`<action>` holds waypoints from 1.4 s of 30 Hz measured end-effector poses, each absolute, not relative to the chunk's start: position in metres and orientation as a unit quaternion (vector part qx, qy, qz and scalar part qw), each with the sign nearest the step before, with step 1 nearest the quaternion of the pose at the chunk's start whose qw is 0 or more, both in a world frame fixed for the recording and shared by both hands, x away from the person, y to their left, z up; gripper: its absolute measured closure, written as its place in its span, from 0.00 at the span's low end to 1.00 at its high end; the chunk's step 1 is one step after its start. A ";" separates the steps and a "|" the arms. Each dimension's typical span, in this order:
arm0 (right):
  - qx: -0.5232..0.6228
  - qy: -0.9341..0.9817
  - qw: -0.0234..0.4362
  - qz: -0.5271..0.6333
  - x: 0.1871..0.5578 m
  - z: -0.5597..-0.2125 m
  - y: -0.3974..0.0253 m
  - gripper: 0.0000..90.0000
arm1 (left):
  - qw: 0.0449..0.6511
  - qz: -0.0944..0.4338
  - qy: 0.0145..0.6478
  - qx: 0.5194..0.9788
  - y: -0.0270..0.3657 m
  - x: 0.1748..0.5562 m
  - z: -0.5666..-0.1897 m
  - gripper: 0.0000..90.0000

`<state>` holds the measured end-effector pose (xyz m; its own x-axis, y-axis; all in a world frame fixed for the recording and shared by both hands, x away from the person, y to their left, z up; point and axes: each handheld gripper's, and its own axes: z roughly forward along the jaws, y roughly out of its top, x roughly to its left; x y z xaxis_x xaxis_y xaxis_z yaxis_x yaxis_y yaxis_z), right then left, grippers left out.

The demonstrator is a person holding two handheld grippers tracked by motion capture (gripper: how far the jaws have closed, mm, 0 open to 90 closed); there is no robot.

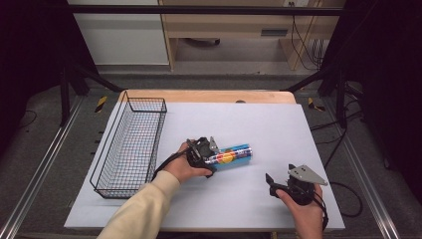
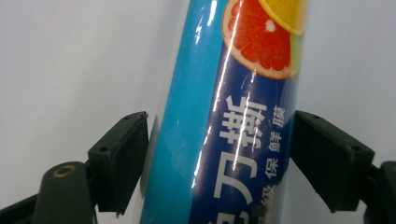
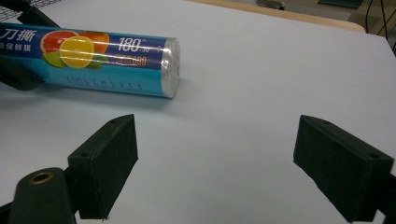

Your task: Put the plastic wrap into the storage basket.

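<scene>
A cling film roll [image 1: 234, 156] with a blue wrapper and citrus pictures lies across the middle of the white mat [image 1: 278, 124]. My left gripper [image 1: 213, 152] holds its left end. In the left gripper view both black pads press the sides of the roll [image 2: 224, 116], one pad [image 2: 121, 158] on each side. My right gripper [image 1: 278, 178] hovers near the front right of the mat, open, with bare mat between its jaws [image 3: 215, 154]. The roll's free end [image 3: 170, 65] lies ahead and to the left of it, well apart.
A long black wire basket [image 1: 128, 149] stands along the left edge of the mat, with nothing seen in it. The wooden table edge [image 1: 209, 95] runs along the back. Cables trail off the right side.
</scene>
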<state>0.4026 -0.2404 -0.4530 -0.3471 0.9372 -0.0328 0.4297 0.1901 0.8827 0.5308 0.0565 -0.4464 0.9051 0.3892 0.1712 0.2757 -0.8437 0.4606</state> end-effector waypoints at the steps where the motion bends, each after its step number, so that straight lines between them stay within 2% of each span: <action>1: 0.482 0.708 0.306 0.415 0.402 -0.453 -0.240 0.16 | 0.215 0.129 0.174 0.952 0.057 0.531 -0.447 0.25; 42: 0.481 0.714 0.298 0.412 0.403 -0.454 -0.239 0.16 | 0.183 0.113 0.175 0.961 0.051 0.538 -0.453 0.30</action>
<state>0.4032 -0.2390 -0.4543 -0.3585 0.9331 -0.0288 0.4407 0.1963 0.8759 0.5376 0.0512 -0.4527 0.9131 0.3782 0.1523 0.2957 -0.8714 0.3914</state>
